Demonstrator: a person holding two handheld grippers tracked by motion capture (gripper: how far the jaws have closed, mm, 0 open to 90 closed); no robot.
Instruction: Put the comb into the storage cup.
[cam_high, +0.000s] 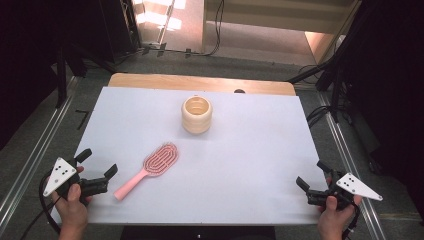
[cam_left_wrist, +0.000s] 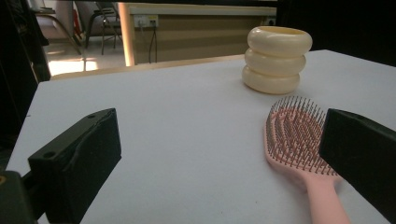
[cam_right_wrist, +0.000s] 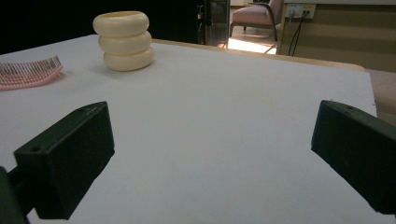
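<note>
A pink hairbrush (cam_high: 152, 166) lies bristles up on the white table (cam_high: 250, 155), its handle pointing to the near left. Behind it stands a cream ribbed cup (cam_high: 196, 114) with an empty mouth. My left gripper (cam_high: 97, 163) rests at the near left edge, open, just left of the brush handle; in the left gripper view the hairbrush (cam_left_wrist: 294, 135) lies beside the right jaw and the cup (cam_left_wrist: 276, 59) is farther off. My right gripper (cam_high: 313, 173) is open at the near right edge with nothing between its jaws. From there the cup (cam_right_wrist: 123, 41) and brush head (cam_right_wrist: 30, 72) are far left.
A bare wooden strip (cam_high: 200, 81) runs along the table's far edge. Metal rails (cam_high: 30, 160) flank the table on both sides, and cables lie on the floor behind. The table's right half holds nothing between my right gripper and the cup.
</note>
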